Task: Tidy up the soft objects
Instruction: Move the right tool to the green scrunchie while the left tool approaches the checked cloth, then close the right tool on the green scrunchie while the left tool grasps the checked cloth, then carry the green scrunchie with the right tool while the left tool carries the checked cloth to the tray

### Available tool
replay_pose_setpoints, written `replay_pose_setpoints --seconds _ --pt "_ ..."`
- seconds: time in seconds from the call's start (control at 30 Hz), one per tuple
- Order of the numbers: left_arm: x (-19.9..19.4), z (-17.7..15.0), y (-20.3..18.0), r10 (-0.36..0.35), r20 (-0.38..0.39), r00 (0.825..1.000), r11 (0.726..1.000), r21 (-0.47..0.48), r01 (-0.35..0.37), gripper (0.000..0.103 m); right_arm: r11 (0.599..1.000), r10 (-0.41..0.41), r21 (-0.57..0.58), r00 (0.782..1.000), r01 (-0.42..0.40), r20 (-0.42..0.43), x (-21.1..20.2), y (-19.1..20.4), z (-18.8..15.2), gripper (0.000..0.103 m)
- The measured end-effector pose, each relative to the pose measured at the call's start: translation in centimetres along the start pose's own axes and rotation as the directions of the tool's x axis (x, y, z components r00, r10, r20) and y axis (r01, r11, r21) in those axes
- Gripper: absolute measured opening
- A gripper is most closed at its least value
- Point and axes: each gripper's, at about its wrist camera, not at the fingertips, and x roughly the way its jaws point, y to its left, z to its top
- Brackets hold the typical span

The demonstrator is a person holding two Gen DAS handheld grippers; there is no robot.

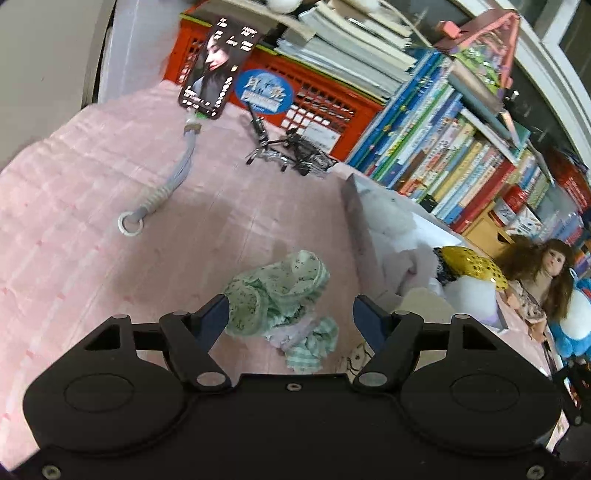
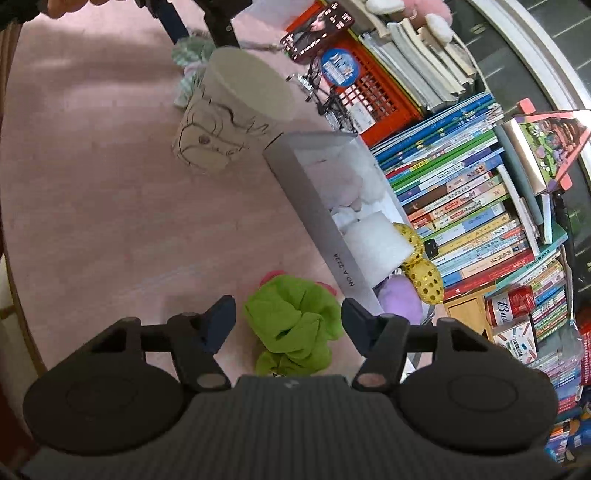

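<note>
A small green floral cloth bundle (image 1: 280, 291) lies on the pink bedcover (image 1: 92, 206), between the fingers of my left gripper (image 1: 291, 314). The left finger touches its edge, the right finger stands apart, so the gripper is open. In the right wrist view a bright green scrunchie (image 2: 295, 317) with a pink bit behind it lies between the fingers of my right gripper (image 2: 288, 319), open with gaps on both sides. A grey box (image 2: 314, 206) holding white, purple and yellow soft toys stands just right of both. The left gripper's fingers (image 2: 173, 22) show at the top over the floral cloth (image 2: 192, 55).
A beige plush cylinder with drawn lines (image 2: 229, 114) lies between the two cloths. A phone with a wrist strap (image 1: 214, 70), a red crate (image 1: 314, 96), a toy shopping cart (image 1: 295, 155), stacked books (image 1: 443, 147), a doll (image 1: 543, 277) and a red can (image 2: 511, 304) line the far and right sides.
</note>
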Motion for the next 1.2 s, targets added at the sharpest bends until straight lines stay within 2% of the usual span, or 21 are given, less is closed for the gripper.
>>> replay_pose_setpoints --seconds 0.2,0.27,0.33,0.37,0.47,0.6,0.7,0.8,0.9,1.0,1.1,1.17,1.2 --pt "1.9 0.1 0.3 0.047 0.011 0.999 0.998 -0.049 -0.046 0.068 1.0 0.005 -0.006 0.998 -0.005 -0.058 1.7 0.3 0.1 0.075" --pt "2.6 -0.1 0.6 0.036 -0.004 0.999 0.997 -0.066 -0.037 0.056 1.0 0.007 0.0 0.998 -0.007 -0.07 2.2 0.3 0.2 0.074" --pt "3.0 -0.4 0.8 0.031 -0.018 0.999 0.996 -0.084 -0.033 0.039 1.0 0.008 0.005 0.997 -0.008 -0.076 2.5 0.2 0.2 0.071" --pt "3.0 -0.5 0.8 0.028 -0.014 0.999 0.996 -0.089 -0.03 0.038 1.0 0.01 0.01 0.997 -0.009 -0.077 2.6 0.2 0.2 0.069" --pt "2.4 -0.6 0.8 0.026 0.008 1.0 0.997 -0.073 -0.025 0.027 1.0 0.003 0.029 0.997 -0.001 -0.076 2.9 0.1 0.2 0.054" --pt "1.0 -0.9 0.7 0.029 0.011 1.0 0.998 -0.057 -0.028 0.022 0.995 0.006 0.101 0.999 -0.002 -0.044 2.6 -0.3 0.1 0.03" --pt "-0.4 -1.6 1.0 0.028 0.019 0.999 0.998 -0.049 -0.027 0.021 0.987 0.007 0.16 1.0 -0.008 0.003 1.5 -0.7 0.1 0.027" --pt "-2.6 -3.3 0.8 0.024 0.056 0.998 0.999 -0.024 -0.023 0.021 0.964 0.036 0.26 0.996 -0.056 0.08 -0.5 -1.0 -0.2 0.027" --pt "-4.4 -5.6 0.4 -0.018 0.056 0.998 1.0 0.0 0.018 0.021 0.909 0.085 0.391 0.982 -0.146 0.169 -2.0 -1.2 -1.2 0.027" --pt "-5.3 -7.7 -0.1 -0.088 0.01 0.996 0.996 -0.003 0.088 0.022 0.811 0.114 0.538 0.964 -0.23 0.24 -2.6 -1.0 -2.7 0.027" --pt "-5.6 -9.5 -1.2 -0.125 -0.006 0.992 0.991 0.05 0.125 0.024 0.745 0.103 0.609 0.948 -0.273 0.3 -3.3 -1.1 -4.3 0.029" --pt "-5.9 -10.5 -2.3 -0.117 0.014 0.993 0.987 0.116 0.115 0.029 0.695 0.098 0.65 0.936 -0.307 0.337 -3.6 -1.2 -5.5 0.034" --pt "-5.9 -10.8 -2.8 -0.103 0.031 0.994 0.984 0.147 0.097 0.034 0.673 0.095 0.667 0.932 -0.319 0.35 -3.7 -1.2 -6.1 0.049"
